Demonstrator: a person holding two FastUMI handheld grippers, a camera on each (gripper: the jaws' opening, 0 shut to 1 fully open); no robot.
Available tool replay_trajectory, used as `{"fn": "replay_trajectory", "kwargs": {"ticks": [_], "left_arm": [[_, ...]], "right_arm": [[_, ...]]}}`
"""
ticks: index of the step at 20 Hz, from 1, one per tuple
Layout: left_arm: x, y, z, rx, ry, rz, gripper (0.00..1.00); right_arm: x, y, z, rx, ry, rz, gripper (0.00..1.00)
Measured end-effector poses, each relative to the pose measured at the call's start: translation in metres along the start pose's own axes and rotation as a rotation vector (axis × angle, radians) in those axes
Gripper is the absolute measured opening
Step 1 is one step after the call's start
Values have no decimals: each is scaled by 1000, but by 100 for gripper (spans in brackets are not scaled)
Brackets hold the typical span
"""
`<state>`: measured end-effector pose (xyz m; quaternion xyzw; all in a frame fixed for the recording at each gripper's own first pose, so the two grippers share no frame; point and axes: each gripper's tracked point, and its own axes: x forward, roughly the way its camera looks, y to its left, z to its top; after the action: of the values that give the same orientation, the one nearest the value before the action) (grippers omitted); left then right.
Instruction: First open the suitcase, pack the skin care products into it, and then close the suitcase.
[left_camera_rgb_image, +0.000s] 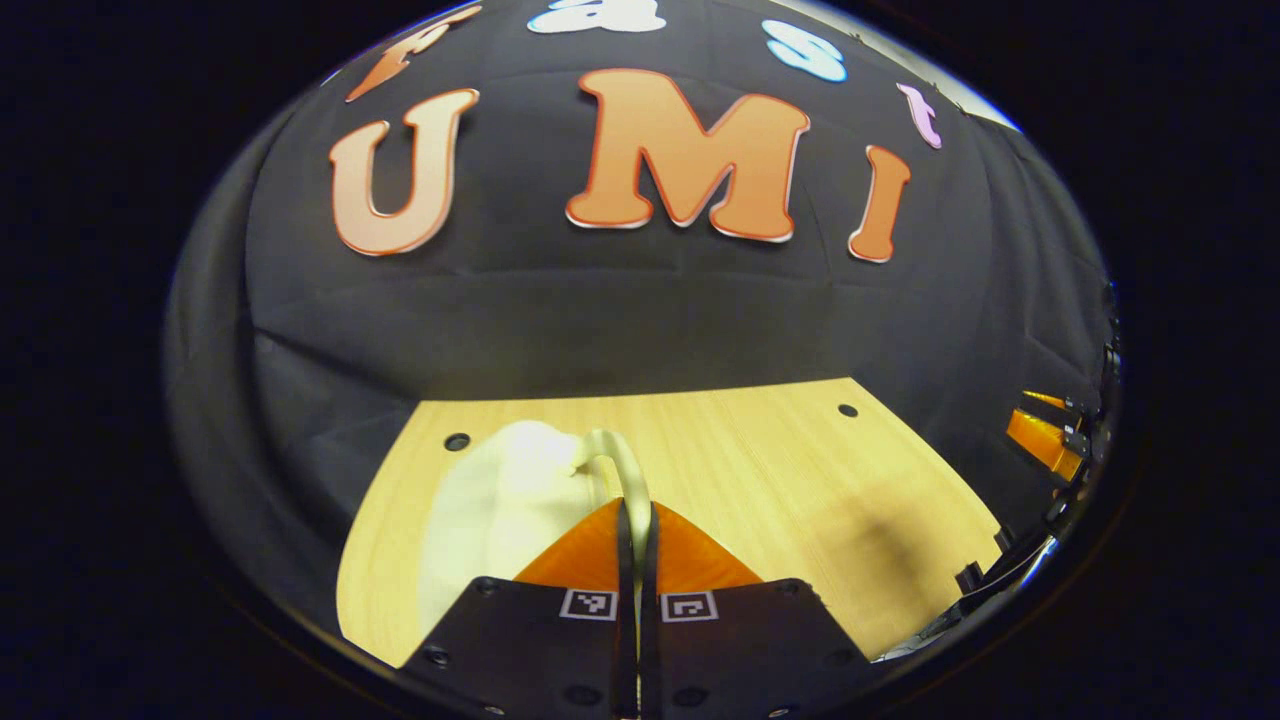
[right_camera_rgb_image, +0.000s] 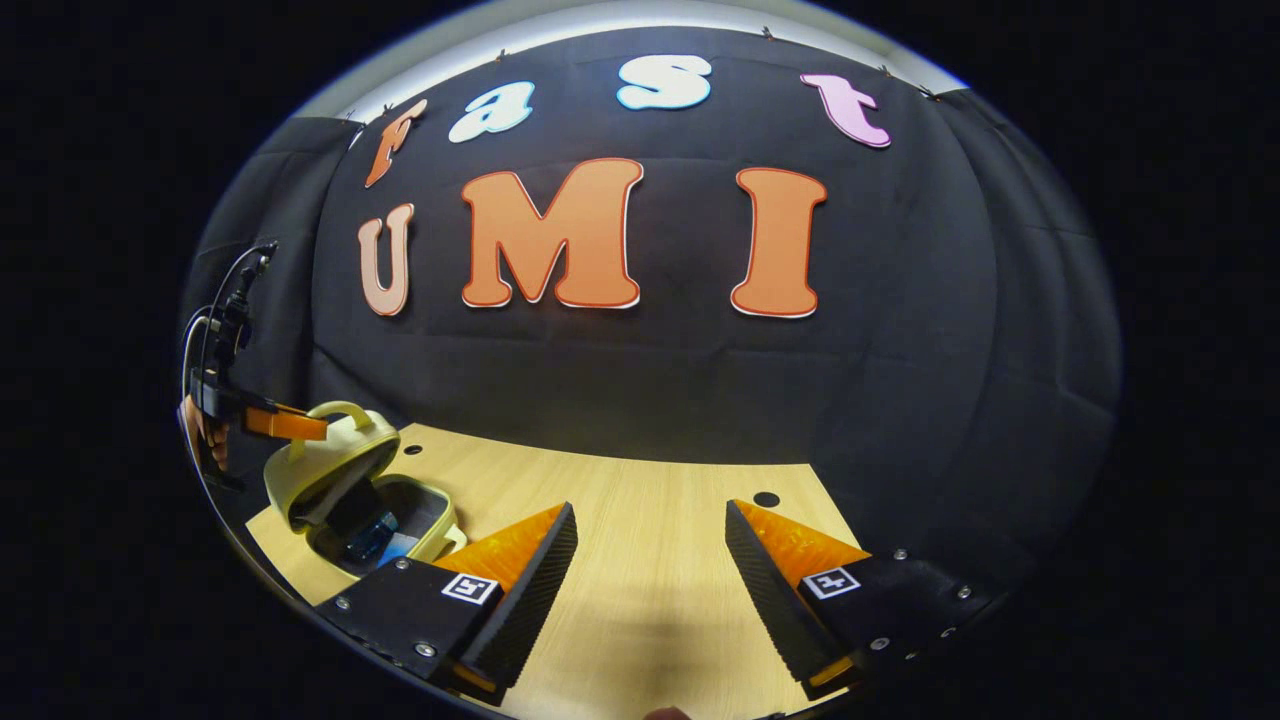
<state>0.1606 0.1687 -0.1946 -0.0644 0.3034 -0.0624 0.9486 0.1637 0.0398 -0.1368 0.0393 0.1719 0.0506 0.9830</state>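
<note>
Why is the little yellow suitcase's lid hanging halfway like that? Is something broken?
Nothing looks broken. The left gripper is pinching the suitcase handle, holding the lid tilted partway over the products inside.

The suitcase (right_camera_rgb_image: 335, 470) is pale yellow-cream outside, its handle (left_camera_rgb_image: 618, 462) the same pale cream, and its inside is dark grey to black. Something blue (right_camera_rgb_image: 372, 535) lies in it, part dark translucent blue and part lighter blue. The table (right_camera_rgb_image: 640, 560) is light wood with a fine straight grain and a few small dark round holes (right_camera_rgb_image: 766, 499).
</note>
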Motion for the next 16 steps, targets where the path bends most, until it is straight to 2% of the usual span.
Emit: {"fn": "replay_trajectory", "kwargs": {"ticks": [5,10,11,12,13,14,15,16], "left_arm": [[31,-42,-40,4,84,-32,2],[54,-60,-71,108,143,7,2],[56,-62,-75,126,149,15,2],[59,-68,-79,137,159,10,3],[61,-72,-83,146,166,11,9],[64,-79,-86,137,171,-12,11],[64,-90,-80,126,147,-35,19],[61,-97,-72,130,118,-52,19]], "right_arm": [[3,-13,-16,25,31,16,95],[8,-12,-20,10,40,38,95],[8,-11,-22,9,42,45,100],[8,-12,-22,7,41,45,95],[8,-11,-22,6,41,49,100],[9,-9,-22,4,40,49,100],[10,-9,-21,2,37,51,95],[9,-8,-21,0,34,52,95]]}}
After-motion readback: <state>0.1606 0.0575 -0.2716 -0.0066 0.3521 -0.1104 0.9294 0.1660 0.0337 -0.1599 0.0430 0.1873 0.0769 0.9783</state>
